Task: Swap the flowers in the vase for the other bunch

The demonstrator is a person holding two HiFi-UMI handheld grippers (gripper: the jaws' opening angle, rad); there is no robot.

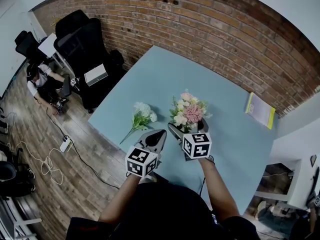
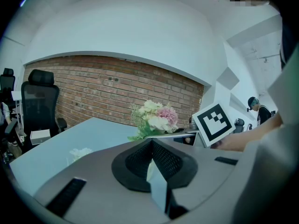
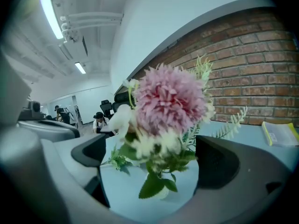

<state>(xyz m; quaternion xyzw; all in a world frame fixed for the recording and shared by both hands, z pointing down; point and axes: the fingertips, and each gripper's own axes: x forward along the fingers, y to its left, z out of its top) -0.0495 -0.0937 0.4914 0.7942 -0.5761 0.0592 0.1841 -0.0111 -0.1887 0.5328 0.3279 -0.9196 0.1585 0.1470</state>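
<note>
A bouquet of pink and cream flowers [image 1: 189,113] stands on the blue table [image 1: 150,79]; leaves mostly hide its vase. My right gripper [image 1: 189,129] is open, one jaw on each side of the bouquet's lower part. In the right gripper view the pink bloom [image 3: 170,99] fills the gap between the wide-apart pads [image 3: 218,160], which do not press on it. A white bunch [image 1: 141,115] lies flat on the table to the left. My left gripper [image 1: 152,141] is shut and empty, near the table's front edge between the two bunches. From the left gripper view I see the bouquet [image 2: 154,118] ahead.
A yellow-green book [image 1: 260,110] lies at the table's far right. Black office chairs [image 1: 82,44] stand beyond the left corner, and a person [image 1: 42,84] sits on the wooden floor there. Cables [image 1: 47,159] trail on the floor. A brick wall runs behind.
</note>
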